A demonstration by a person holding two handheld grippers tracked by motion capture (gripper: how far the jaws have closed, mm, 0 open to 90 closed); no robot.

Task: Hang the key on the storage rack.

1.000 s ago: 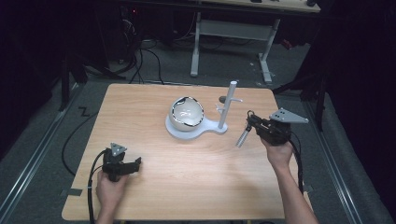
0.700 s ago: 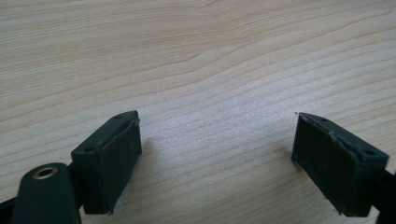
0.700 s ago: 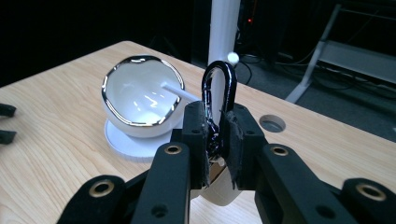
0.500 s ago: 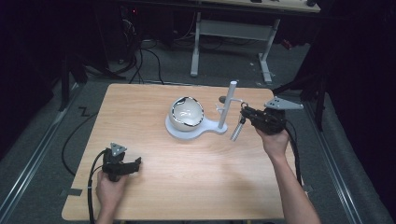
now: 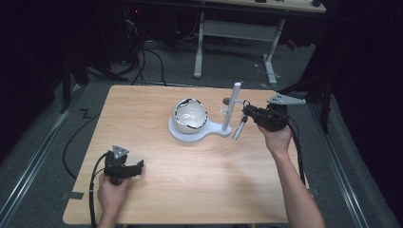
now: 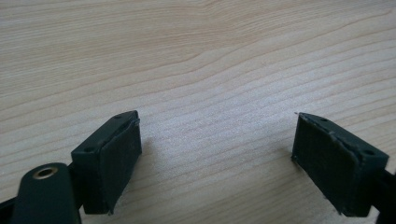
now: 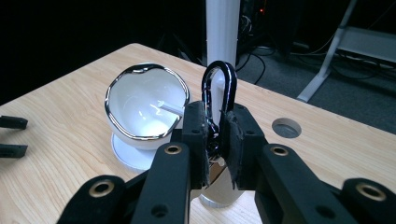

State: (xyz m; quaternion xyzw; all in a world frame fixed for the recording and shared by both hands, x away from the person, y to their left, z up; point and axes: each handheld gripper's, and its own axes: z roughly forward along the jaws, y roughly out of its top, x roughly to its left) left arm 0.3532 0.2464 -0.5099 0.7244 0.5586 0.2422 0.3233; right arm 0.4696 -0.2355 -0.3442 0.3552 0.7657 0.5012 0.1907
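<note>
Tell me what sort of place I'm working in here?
Most likely a lab or workshop test bench, not a home. A bare wooden table stands in a dark room on grey carpet, cables trail behind it, and the metal legs of another desk show at the back.

The table [image 5: 142,123] is light brown wood with wavy lines. The bowl [image 7: 142,105] is white with a shiny silver rim. The clip [image 7: 219,88] is black, and the pole [image 5: 233,107] is white.

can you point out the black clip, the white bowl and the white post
black clip [image 7: 219,88], right gripper view, on its loop above the pads
white bowl [image 5: 190,115], high view, on its inner wall
white post [image 5: 232,111], high view, on its upright shaft
</note>
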